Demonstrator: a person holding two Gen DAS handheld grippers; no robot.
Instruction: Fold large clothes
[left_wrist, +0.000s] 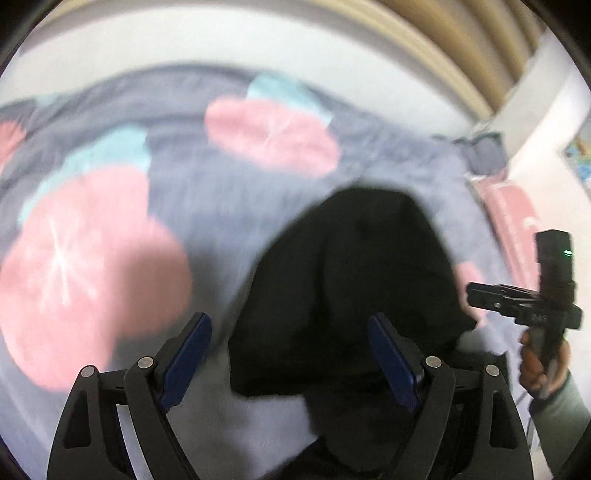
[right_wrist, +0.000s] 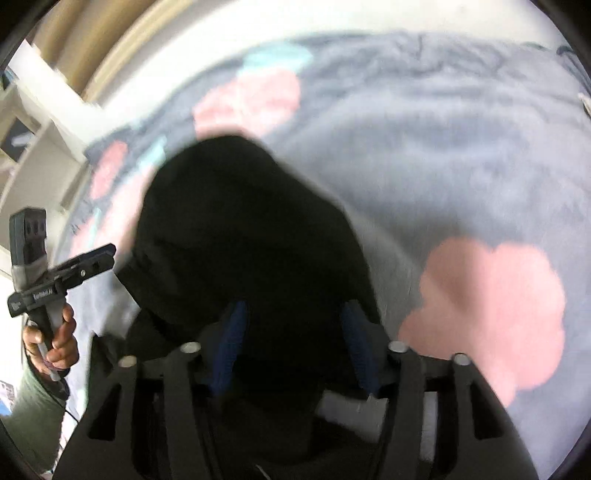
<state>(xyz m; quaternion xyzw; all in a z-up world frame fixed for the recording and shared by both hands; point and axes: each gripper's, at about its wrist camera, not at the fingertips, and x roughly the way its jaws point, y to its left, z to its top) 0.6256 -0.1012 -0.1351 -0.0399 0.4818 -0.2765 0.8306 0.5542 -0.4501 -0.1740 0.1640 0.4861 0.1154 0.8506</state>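
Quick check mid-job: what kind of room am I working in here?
Probably a bedroom. A black garment lies on a fluffy grey blanket with pink flowers, spread like bedding, with curtains behind.

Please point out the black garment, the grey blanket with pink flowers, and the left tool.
black cloth garment (left_wrist: 354, 280), left wrist view, centre of bundle
grey fleece blanket with pink flowers (right_wrist: 461, 155), right wrist view, plain grey area
left tool (left_wrist: 290, 360), left wrist view, between its fingertips

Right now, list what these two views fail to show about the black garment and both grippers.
- Black garment: type and fold state unreadable, motion-blurred in both views; near edge hidden behind the gripper frames.
- Right gripper: fingers open, but dark cloth masks any contact.
- Left gripper: open; cloth lies between its fingers, touching unclear.
- Blanket: edges cut off.
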